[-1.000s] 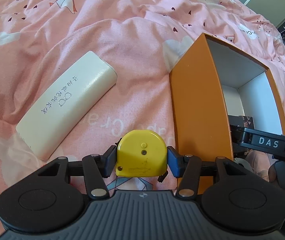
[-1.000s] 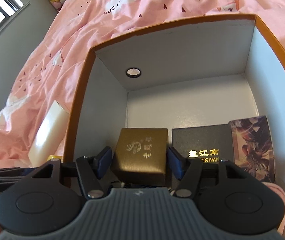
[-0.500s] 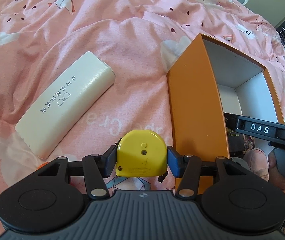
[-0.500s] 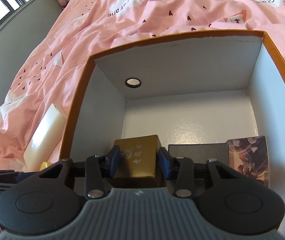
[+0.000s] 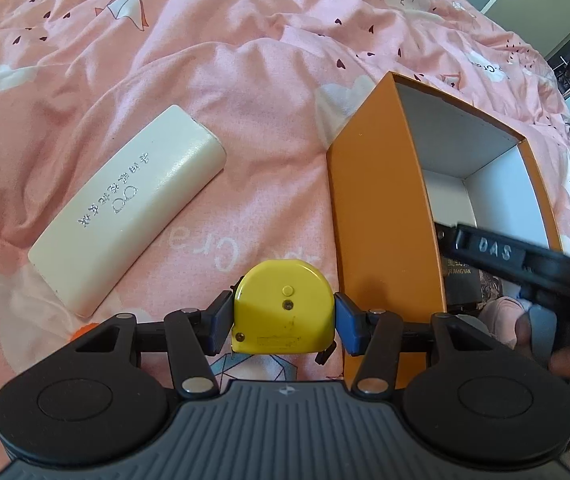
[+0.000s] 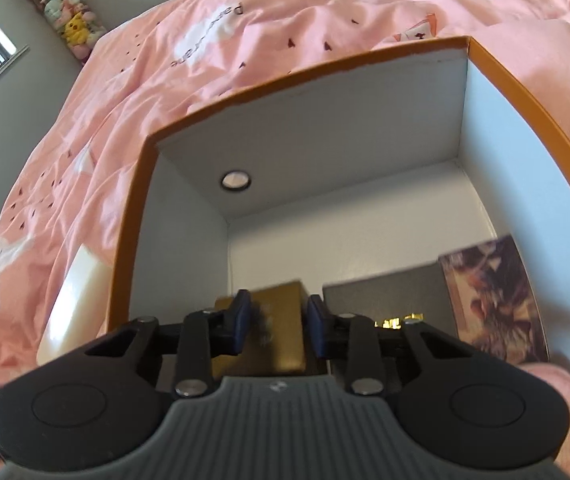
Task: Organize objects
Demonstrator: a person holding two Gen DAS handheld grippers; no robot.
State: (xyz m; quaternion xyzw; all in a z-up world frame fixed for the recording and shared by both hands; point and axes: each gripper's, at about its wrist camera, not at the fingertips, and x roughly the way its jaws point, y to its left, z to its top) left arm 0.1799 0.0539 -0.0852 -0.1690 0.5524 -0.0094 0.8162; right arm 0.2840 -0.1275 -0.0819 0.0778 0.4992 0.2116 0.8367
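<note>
Yellow tape measure (image 5: 284,307) sits squeezed in the left hand-held gripper (image 5: 284,320), waiting by the orange box (image 5: 381,216). The right hand-held gripper (image 6: 278,322) is closing, jaws narrow, beside the gold box (image 6: 281,334) inside; I cannot tell if it grips.

Tape measure (image 5: 283,308) was yellow; box (image 5: 381,216) orange outside, white inside; bedsheet (image 5: 245,80) pink, heart-patterned; case (image 5: 129,208) cream.
</note>
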